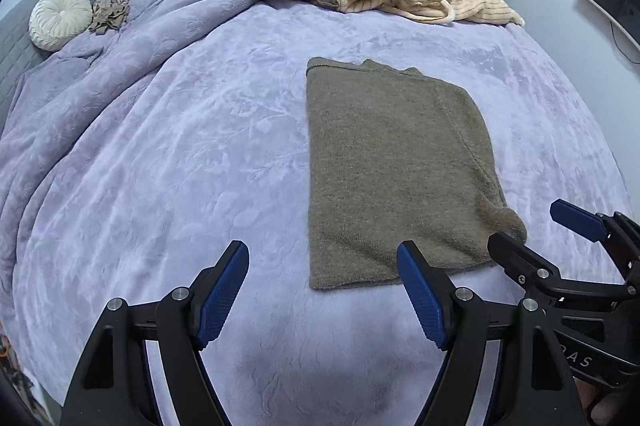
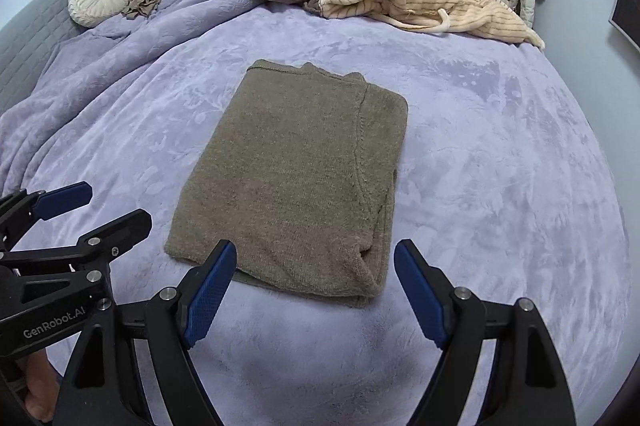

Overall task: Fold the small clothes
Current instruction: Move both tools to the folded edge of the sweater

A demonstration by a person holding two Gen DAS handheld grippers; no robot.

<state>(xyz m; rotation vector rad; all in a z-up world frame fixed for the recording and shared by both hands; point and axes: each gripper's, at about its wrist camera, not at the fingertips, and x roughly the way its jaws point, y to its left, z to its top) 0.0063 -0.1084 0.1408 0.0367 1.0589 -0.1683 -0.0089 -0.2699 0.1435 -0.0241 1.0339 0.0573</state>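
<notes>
The olive knitted garment (image 2: 296,177) lies folded into a long rectangle on the lavender bedspread (image 2: 500,185), just ahead of both claws, and its long axis runs away from us, neckline at the far end. For the next fold we should take the two near corners evenly — the right gripper (image 2: 314,296) and left gripper (image 1: 322,296) are both wide and empty — and bring the near edge to the far edge.

In front of me the olive-brown knit sweater (image 2: 296,181) lies flat on the lavender bedspread (image 2: 500,185), folded into a neat rectangle, sleeve tucked under.
</notes>
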